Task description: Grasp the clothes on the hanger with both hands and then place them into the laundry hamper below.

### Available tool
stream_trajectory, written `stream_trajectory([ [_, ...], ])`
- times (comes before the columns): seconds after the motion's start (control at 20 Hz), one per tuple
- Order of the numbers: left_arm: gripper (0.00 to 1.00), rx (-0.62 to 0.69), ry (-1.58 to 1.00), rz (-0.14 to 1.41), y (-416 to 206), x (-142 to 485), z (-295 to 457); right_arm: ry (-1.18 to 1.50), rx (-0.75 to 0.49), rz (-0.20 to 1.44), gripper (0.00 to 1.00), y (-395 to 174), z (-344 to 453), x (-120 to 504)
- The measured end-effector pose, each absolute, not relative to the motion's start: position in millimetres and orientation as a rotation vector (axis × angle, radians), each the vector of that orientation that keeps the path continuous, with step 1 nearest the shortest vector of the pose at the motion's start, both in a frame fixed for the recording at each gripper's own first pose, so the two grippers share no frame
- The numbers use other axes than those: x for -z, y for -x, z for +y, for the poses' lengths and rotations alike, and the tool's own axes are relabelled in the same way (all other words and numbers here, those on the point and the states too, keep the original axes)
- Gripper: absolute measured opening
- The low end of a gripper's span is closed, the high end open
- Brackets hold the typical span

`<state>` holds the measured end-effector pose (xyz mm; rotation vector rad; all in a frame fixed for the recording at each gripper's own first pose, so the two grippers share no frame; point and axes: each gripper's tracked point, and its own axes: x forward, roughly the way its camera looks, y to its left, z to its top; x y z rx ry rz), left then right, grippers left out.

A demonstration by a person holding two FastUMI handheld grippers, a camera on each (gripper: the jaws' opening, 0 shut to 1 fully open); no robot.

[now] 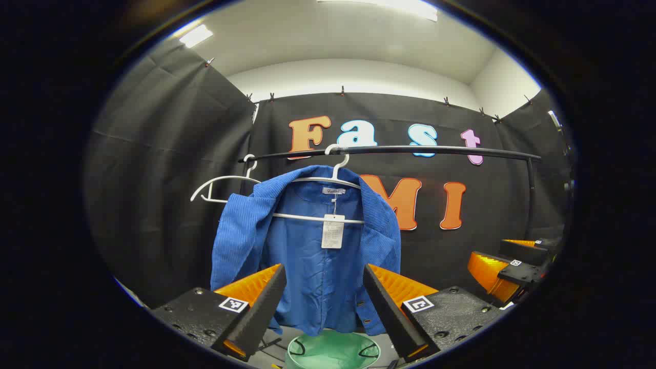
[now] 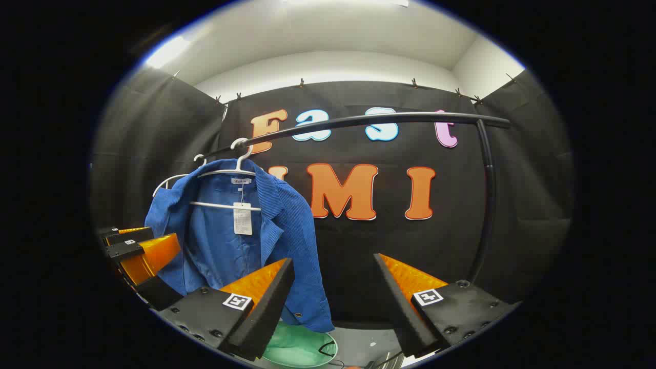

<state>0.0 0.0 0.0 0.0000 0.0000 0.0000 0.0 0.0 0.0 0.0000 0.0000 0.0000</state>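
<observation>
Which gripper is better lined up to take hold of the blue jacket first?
Left. The blue jacket hangs centred between the left gripper and its open jaws. The right gripper, also open, points beside the jacket, at the wall.

Left gripper (image 1: pixel 324 292) level, jaws wide apart, nothing held. Right gripper (image 2: pixel 333 287) at its 3 o'clock, likewise.
</observation>
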Motion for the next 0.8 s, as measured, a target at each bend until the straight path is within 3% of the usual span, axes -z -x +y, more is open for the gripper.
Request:
stream_trajectory([
  [0.05, 0.92, 0.001, 0.006, 0.003, -0.7, 1.6, -0.9, -0.002, 0.000, 0.001, 0.93, 0.7, -1.7, 0.9],
  [0.1, 0.92, 0.002, 0.007, 0.005, -1.6, 1.5, -2.4, -0.004, 0.002, 0.001, 1.00, 0.0, -3.9, 1.6],
  [0.8, 0.95, -0.032, -0.005, 0.040, -6.5, 11.0, 1.1, -0.023, -0.016, 0.035, 1.00, -15.9, -3.5, 14.6],
])
